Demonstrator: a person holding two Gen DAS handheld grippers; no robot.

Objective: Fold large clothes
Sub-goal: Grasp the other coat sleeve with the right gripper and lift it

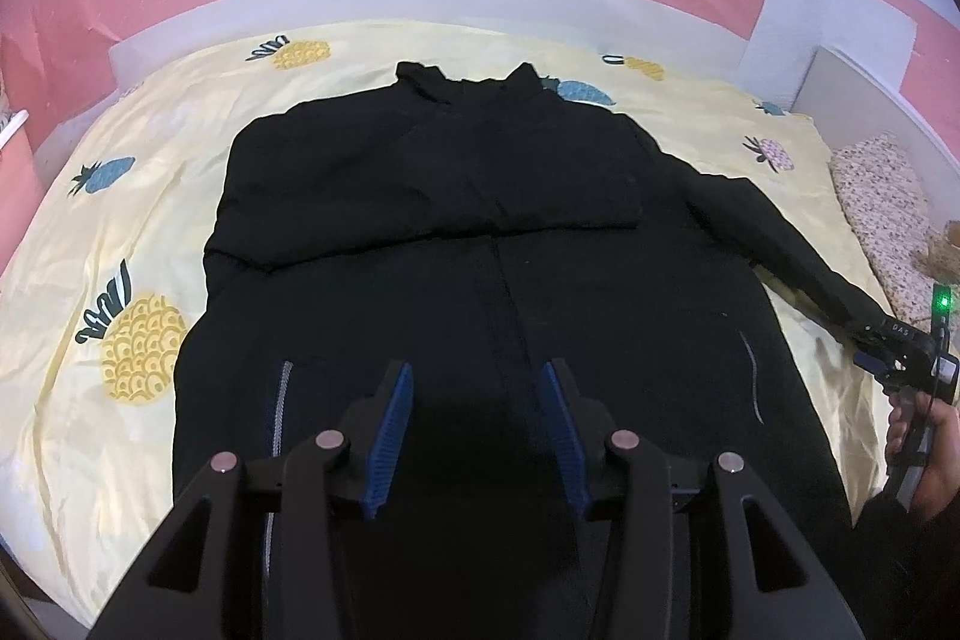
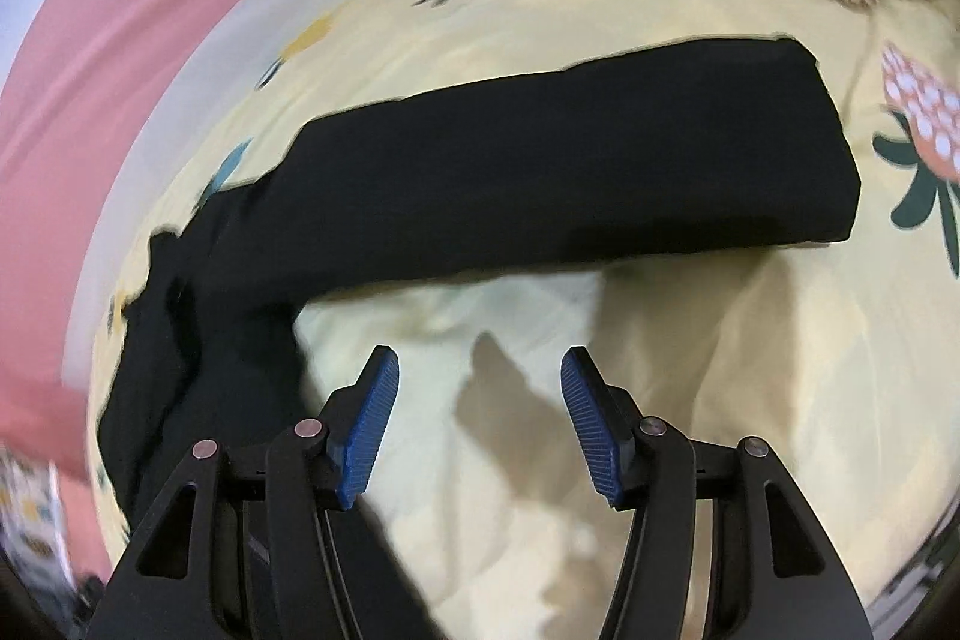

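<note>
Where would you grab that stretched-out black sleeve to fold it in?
Probably at the cuff end of the sleeve, coming down from above. It lies flat and straight on the yellow bedsheet, its squared end free, and the open right gripper is close by it.

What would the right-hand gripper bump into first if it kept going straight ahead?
Probably the yellow pineapple-print bedsheet: the right gripper points at bare sheet between its open jaws. The black jacket sleeve lies just beyond, though depth is unclear.

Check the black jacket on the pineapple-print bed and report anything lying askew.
One sleeve of the black padded jacket lies stretched sideways on the yellow pineapple-print bedsheet, while the other is already folded across the chest, so the garment looks lopsided.
</note>
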